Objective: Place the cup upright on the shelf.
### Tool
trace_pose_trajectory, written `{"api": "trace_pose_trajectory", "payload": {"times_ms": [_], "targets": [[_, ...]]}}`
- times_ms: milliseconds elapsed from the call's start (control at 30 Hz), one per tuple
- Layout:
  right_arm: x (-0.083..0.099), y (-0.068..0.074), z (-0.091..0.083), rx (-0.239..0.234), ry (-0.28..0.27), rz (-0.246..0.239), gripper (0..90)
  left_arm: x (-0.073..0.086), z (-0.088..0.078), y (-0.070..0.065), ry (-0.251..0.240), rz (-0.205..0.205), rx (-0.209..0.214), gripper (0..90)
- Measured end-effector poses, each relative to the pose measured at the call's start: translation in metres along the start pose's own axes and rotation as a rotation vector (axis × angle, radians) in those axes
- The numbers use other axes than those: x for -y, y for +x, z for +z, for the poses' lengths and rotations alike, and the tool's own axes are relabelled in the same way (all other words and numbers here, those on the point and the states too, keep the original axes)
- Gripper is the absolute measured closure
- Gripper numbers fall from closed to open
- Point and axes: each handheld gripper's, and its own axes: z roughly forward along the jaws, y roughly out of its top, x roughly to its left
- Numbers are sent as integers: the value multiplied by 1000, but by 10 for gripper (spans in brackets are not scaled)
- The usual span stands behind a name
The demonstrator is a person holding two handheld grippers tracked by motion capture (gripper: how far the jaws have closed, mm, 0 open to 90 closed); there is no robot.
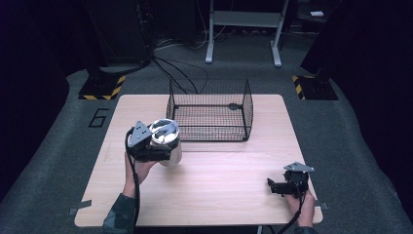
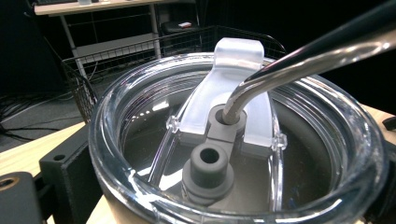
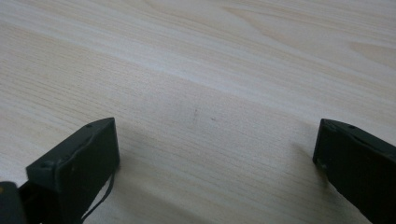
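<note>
Left hand-held gripper [image 1: 155,146] clamping tumbler [image 1: 168,141] (lidded)

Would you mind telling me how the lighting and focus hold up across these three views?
High view: the table is evenly lit, surroundings dark, the tumbler in the left tool small and soft. Left gripper view: bright glare on the clear lid and metal straw. Right gripper view: the right tool casts soft shadows on sharp wood grain.

Clear-lidded steel tumbler [image 1: 168,141], black mesh basket [image 1: 209,111]

Black two-jaw left tool [image 1: 163,148] and right tool [image 1: 272,185], grey triangular plates, camouflage sleeve [image 1: 119,217]
</note>
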Motion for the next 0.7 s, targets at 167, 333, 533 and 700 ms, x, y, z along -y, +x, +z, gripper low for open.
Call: {"api": "trace_pose_trajectory", "payload": {"times_ms": [167,333,533,700], "targets": [[0,0,0,0,0,-2,0,-7,2,0,0,-3,14,37],[0,0,0,0,0,0,0,-13,4,0,3,2,28,37],[0,0,0,0,-1,-3,0,-23,7,-1,9,14,52,37],[0,0,0,0,0,-1,0,-31,12,-2,8,30,60,37]]}}
